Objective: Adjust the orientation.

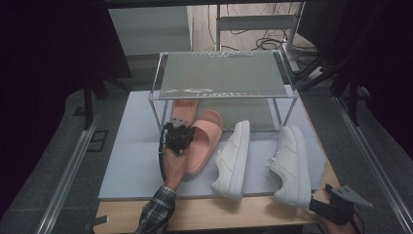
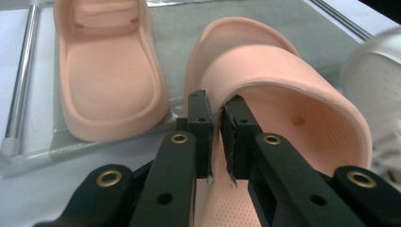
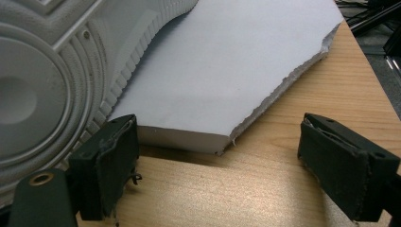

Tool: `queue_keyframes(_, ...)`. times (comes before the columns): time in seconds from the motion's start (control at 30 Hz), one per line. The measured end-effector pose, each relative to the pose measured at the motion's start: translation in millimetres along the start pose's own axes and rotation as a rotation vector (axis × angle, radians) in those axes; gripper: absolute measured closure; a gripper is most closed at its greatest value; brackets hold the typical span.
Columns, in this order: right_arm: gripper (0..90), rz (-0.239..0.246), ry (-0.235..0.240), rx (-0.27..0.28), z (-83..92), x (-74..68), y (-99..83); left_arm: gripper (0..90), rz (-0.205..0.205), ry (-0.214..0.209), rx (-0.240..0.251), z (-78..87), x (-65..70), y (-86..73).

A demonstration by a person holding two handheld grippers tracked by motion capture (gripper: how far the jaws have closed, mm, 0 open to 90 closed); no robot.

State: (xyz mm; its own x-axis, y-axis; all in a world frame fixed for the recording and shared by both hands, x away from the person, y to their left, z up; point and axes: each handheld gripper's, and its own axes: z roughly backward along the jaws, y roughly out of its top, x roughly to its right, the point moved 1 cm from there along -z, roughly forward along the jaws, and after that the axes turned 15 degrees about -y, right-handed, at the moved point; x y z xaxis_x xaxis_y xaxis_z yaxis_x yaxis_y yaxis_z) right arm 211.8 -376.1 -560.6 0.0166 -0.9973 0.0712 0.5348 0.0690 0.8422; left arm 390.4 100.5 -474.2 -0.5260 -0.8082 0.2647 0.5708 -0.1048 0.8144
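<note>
Pink slide sandal (image 2: 283, 90), right-hand one of the pair: lies toe toward the rack, on the pale foam mat (image 1: 131, 161), its front part at the lower shelf's edge. Strap's side edge is pinched between the jaws of the left tool (image 2: 215, 127), which are nearly together with only the strap wall between them. In the high view the left tool (image 1: 177, 136) sits over the sandal's left flank, the person's hand (image 1: 171, 165) and checked sleeve (image 1: 157, 212) behind it.

Second pink slide sandal (image 2: 111, 71): just beside the first on its left, farther in under the rack, sole down, footbed showing.

Rack (image 1: 221, 73): two-tier, metal frame with clear shelves, at the far end of the mat; top shelf bare.

White sneaker (image 1: 234, 156): on the mat just right of the held sandal, toe toward the rack.

Second white sneaker (image 1: 292, 163): near the first but apart, toward the mat's right edge, heel at the mat's near edge.

Right tool (image 3: 217, 175): jaws wide apart, nothing between them; over the wooden desk (image 3: 265, 156) at the mat's torn near corner, the sneaker's ribbed sole (image 3: 42, 94) close on one side. In the high view it rests at the desk's near right corner (image 1: 336, 207).
</note>
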Motion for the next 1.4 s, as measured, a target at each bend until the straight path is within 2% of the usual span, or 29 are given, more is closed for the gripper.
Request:
queue_keyframes(0.13, 13.3, 0.001, 0.001, 0.000, 0.0, 0.0, 0.0, 82.8, 0.017, 0.021, 0.023, -12.0, -0.2, 1.5)
queue_keyframes(0.37, 13.3, 0.004, 0.001, 0.000, 0.0, 0.0, 0.0, 82.8, 0.046, 0.095, 0.064, -28.8, -0.1, 5.9)
queue_keyframes(0.53, 13.2, 0.005, 0.002, 0.000, 0.0, 0.0, 0.0, 81.4, 0.059, 0.106, 0.051, -37.9, -3.8, 3.4)
queue_keyframes(0.6, 13.3, 0.004, 0.002, 0.002, -0.1, -0.2, -0.1, 80.4, 0.068, 0.090, 0.055, -35.1, -5.7, 2.0)
queue_keyframes(0.73, 13.2, 0.005, 0.002, 0.002, -0.1, -0.3, -0.2, 74.8, 0.039, 0.067, 0.047, -19.1, -6.0, 0.9)
queue_keyframes(0.9, 13.2, 0.006, 0.000, 0.002, -0.1, -0.5, -0.2, 75.9, -0.029, 0.010, 0.036, 5.0, -2.6, -5.3)
queue_keyframes(1.0, 13.2, 0.006, 0.000, 0.002, -0.1, -0.5, -0.2, 79.9, -0.081, -0.050, 0.006, 18.0, 2.1, -11.8)
queue_keyframes(1.07, 13.3, 0.006, 0.000, 0.002, -0.2, -0.5, -0.2, 81.1, -0.107, -0.102, -0.023, 25.3, 6.4, -18.2)
queue_keyframes(1.17, 13.2, 0.006, 0.001, 0.001, 0.0, -0.5, -0.2, 85.4, -0.131, -0.141, -0.046, 36.2, 12.2, -31.2)
queue_keyframes(1.23, 13.3, 0.007, 0.000, 0.002, -0.1, -0.6, -0.2, 89.4, -0.143, -0.160, -0.065, 42.8, 14.5, -41.1)
queue_keyframes(1.4, 13.3, 0.006, 0.001, 0.001, 0.0, -0.6, -0.2, 89.9, -0.152, -0.197, -0.109, 54.6, 18.3, -67.3)
